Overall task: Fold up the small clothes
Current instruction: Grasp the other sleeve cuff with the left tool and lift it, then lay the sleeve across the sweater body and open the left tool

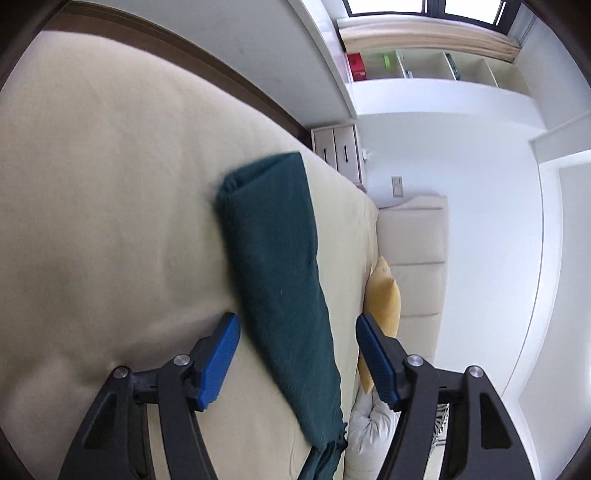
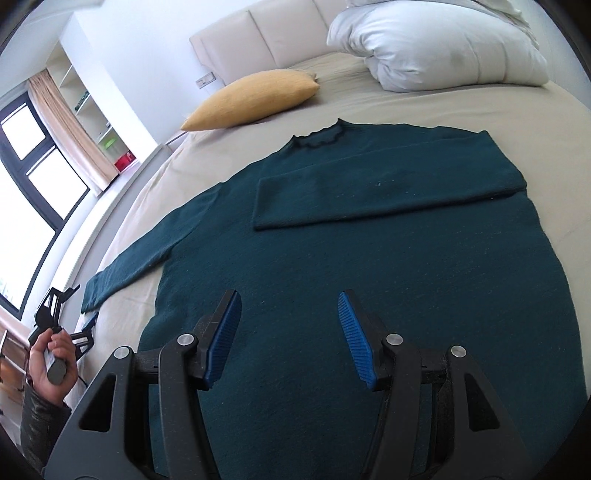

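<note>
My left gripper had its jaws open around the sleeve, ready to fold it. My right gripper waited open over the sweater at 6 o'clock.

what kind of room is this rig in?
Almost certainly a home bedroom. A green sweater lies spread on a bed with a padded headboard, a white pillow and a yellow cushion; a curtained window and wall shelves stand beside it.

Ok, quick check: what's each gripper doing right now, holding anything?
Left gripper: open, holding nothing, with the unfolded sleeve lying between its fingers.
Right gripper: open, empty, above the green sweater.
</note>
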A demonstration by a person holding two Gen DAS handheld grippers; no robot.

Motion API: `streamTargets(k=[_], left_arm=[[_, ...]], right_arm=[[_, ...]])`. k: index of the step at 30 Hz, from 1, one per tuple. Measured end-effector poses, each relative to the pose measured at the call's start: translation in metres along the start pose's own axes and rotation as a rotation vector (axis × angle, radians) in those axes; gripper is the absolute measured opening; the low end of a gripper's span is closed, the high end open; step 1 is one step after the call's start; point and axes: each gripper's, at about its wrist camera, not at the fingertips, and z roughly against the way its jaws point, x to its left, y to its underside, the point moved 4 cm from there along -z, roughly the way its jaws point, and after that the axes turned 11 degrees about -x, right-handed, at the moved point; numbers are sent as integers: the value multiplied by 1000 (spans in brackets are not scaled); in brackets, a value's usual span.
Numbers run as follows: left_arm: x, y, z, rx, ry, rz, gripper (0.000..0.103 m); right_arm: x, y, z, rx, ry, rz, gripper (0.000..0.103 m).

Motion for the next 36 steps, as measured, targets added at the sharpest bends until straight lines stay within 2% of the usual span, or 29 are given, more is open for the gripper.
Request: streamTargets(k=[3, 4, 5, 6, 8, 9, 10, 12, 18, 21, 23, 26, 27, 31, 34, 36], left_arm=[[6, -14, -6, -69, -25, 48, 57], [8, -18, -9, -78, -32, 58, 50], [8, -21, -13, -84, -42, 58, 42], [8, -23, -17, -86, -48, 49, 38], [7, -24, -23, -79, -63, 27, 20], [6, -26, -25, -76, -70, 17, 19], [1, -21, -27, -70, -71, -11, 18], [-15, -8, -30, -48, -71, -83, 8], [-118, 58, -44, 22, -20, -427, 8], [-173, 112, -59, 86, 21, -594, 8], [-206, 162, -71, 137, 43, -729, 8], [-238, 252, -87, 232, 75, -933, 8], [-245, 291, -92, 274, 87, -1009, 8], [-239, 405, -101, 382, 118, -1165, 8], [-218, 448, -105, 446, 119, -1218, 9], [-206, 474, -112, 493, 116, -1244, 16]], right_arm=[[-2, 3, 1, 11, 1, -10, 53], [-5, 3, 1, 14, 0, -12, 53], [-4, 6, -2, 18, -3, -13, 53], [-6, 8, -1, 20, -4, -15, 53], [-12, 13, 2, 21, -3, -25, 53], [-15, 14, 3, 20, -5, -36, 53], [-19, 17, 4, 20, -6, -50, 53], [-29, 20, 7, 17, -6, -74, 53], [-59, 23, 13, -2, -9, -148, 53], [-73, 24, 16, -12, -15, -184, 53], [-80, 24, 19, -23, -16, -198, 53], [-92, 23, 23, -36, -22, -220, 53], [-96, 23, 24, -39, -23, -228, 53], [-116, 20, 29, -54, -19, -260, 53], [-130, 16, 36, -72, -11, -278, 53], [-139, 14, 39, -81, -5, -290, 53]])
